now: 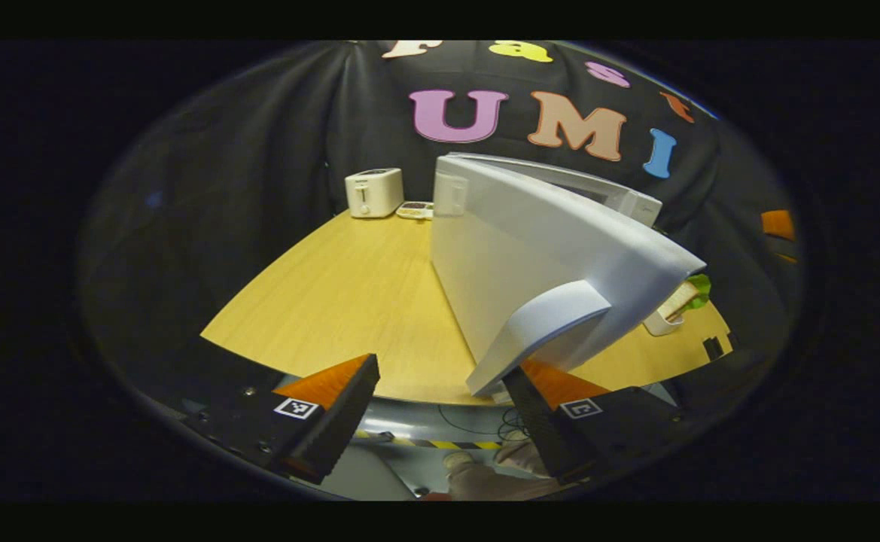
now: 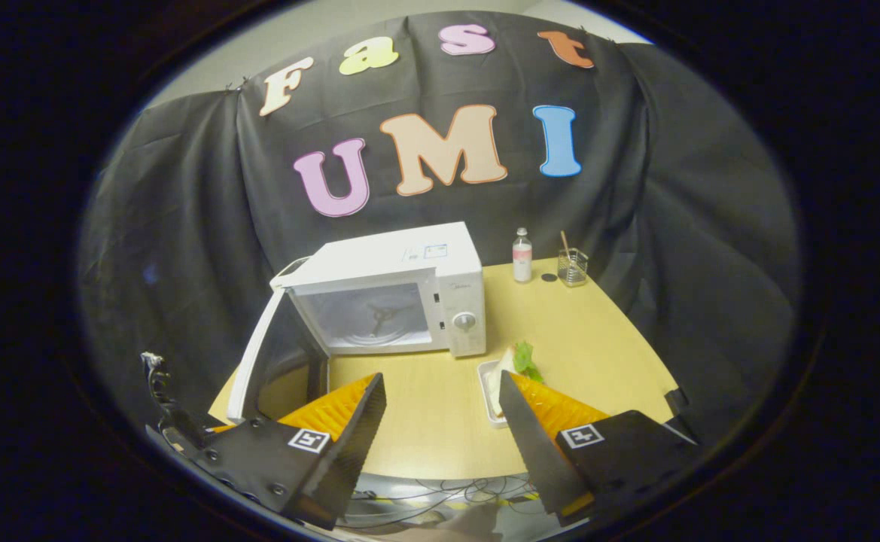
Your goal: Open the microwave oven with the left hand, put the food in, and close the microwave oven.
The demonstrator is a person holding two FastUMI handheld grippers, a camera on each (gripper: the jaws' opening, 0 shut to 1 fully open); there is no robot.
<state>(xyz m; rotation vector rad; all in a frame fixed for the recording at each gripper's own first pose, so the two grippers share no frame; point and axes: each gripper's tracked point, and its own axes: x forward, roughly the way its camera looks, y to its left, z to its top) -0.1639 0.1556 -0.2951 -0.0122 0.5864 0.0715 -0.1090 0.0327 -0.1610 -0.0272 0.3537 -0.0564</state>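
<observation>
The white microwave (image 2: 440, 263) stands at the back of the wooden table with its door (image 2: 259, 361) swung wide open, and the cavity (image 2: 372, 320) holds nothing but a turntable hub. In the left gripper view the door's outer face (image 1: 515, 256) looms close. Its handle (image 1: 541, 331) ends just above one finger (image 1: 534, 410) of my left gripper (image 1: 440, 418), which is open with nothing between its fingers. The food, a sandwich with lettuce in a white tray (image 2: 494, 380), lies right of the microwave, just beyond my open right gripper (image 2: 443, 425).
A white toaster (image 1: 373, 192) and a small flat item (image 1: 415, 210) sit at the table's far left corner. A bottle (image 2: 522, 256) and a glass with a stick (image 2: 573, 267) stand at the back right. Cables lie on the floor (image 2: 455, 489) below the table's front edge.
</observation>
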